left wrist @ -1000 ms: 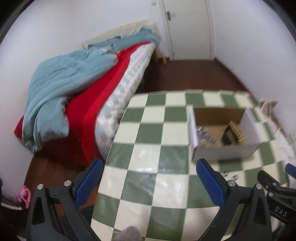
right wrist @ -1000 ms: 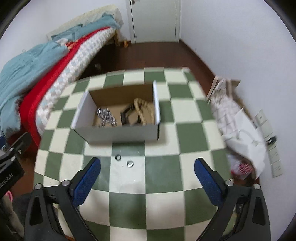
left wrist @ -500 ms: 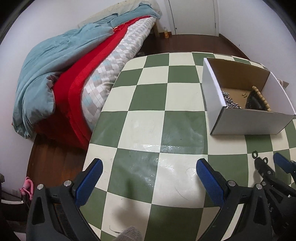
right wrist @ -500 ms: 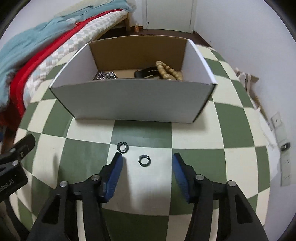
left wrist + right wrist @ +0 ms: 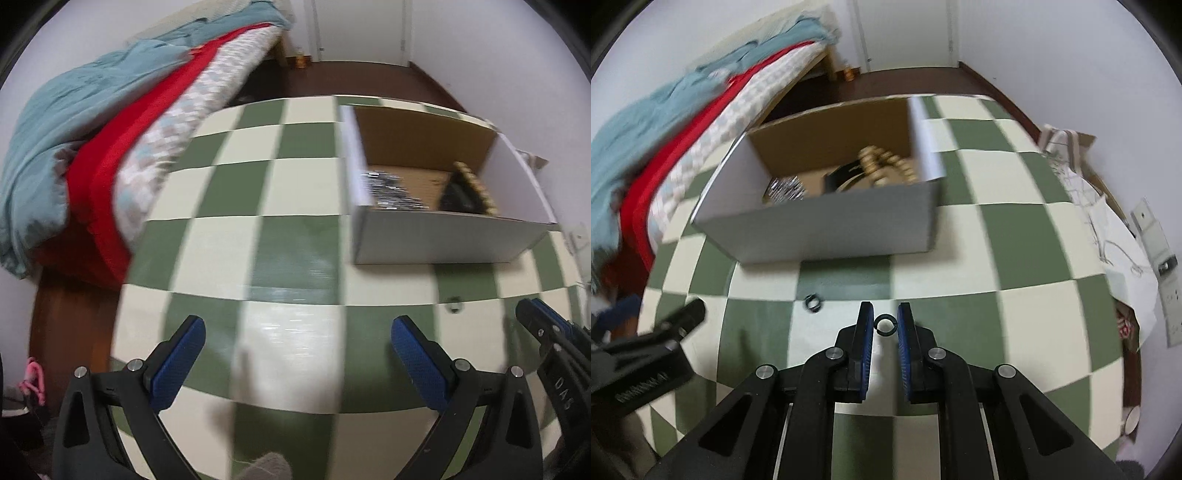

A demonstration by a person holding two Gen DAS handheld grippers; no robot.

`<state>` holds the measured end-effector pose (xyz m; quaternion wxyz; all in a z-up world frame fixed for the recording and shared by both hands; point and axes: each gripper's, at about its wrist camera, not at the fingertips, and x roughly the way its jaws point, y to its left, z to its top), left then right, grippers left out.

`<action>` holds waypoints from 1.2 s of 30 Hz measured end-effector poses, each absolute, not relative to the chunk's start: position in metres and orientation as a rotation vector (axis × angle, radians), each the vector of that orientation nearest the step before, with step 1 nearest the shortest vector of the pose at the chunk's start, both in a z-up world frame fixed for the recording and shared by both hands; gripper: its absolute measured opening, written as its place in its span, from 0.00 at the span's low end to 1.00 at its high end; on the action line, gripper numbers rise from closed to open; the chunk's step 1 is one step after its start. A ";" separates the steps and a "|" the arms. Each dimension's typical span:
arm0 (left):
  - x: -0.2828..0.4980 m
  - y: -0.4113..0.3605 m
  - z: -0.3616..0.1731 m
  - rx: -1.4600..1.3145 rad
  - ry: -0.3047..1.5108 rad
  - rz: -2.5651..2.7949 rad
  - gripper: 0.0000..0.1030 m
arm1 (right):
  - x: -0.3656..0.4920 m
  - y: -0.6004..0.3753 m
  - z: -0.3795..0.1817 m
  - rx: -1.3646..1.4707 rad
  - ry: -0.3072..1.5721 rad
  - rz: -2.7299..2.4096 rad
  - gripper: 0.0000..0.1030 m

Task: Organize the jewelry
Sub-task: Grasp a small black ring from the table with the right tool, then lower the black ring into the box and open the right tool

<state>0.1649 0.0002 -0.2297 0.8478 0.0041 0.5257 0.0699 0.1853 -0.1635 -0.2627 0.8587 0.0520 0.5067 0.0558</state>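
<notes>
A white cardboard box [image 5: 827,225] stands on the green and cream checkered table [image 5: 1015,229]; it holds a silver chain [image 5: 785,186], a black item and a tan bead bracelet [image 5: 886,168]. My right gripper [image 5: 885,325] is shut on a small black ring [image 5: 885,323] at the table surface. A second black ring [image 5: 812,302] lies to its left, also showing in the left wrist view [image 5: 455,305]. My left gripper [image 5: 295,358] is open and empty, left of the box [image 5: 443,240].
A bed with a red sheet and blue blanket [image 5: 92,147] stands against the table's left side. A white bag and papers [image 5: 1100,221] lie on the floor at the right. A door [image 5: 905,33] is at the back.
My right gripper has closed its fingers onto the right-hand ring and turned a little to the right. My left gripper has shifted slightly and stays open.
</notes>
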 end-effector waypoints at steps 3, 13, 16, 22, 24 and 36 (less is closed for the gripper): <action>0.171 -0.023 -0.233 -0.012 1.121 0.071 0.99 | 0.186 -0.188 -0.257 0.153 1.063 0.087 0.13; 0.188 -0.079 -0.251 0.020 1.145 -0.070 0.74 | 0.187 -0.231 -0.261 0.185 1.073 0.005 0.13; 0.189 -0.084 -0.254 0.028 1.150 -0.089 0.50 | 0.188 -0.238 -0.263 0.198 1.074 -0.005 0.13; 0.191 -0.085 -0.256 0.037 1.143 -0.114 0.10 | 0.193 -0.236 -0.263 0.209 1.073 -0.010 0.13; 0.191 -0.084 -0.255 0.034 1.137 -0.116 0.10 | 0.194 -0.234 -0.262 0.209 1.070 -0.008 0.13; 0.174 -0.075 -0.214 0.021 1.052 -0.143 0.09 | 0.193 -0.232 -0.235 0.245 1.018 0.020 0.13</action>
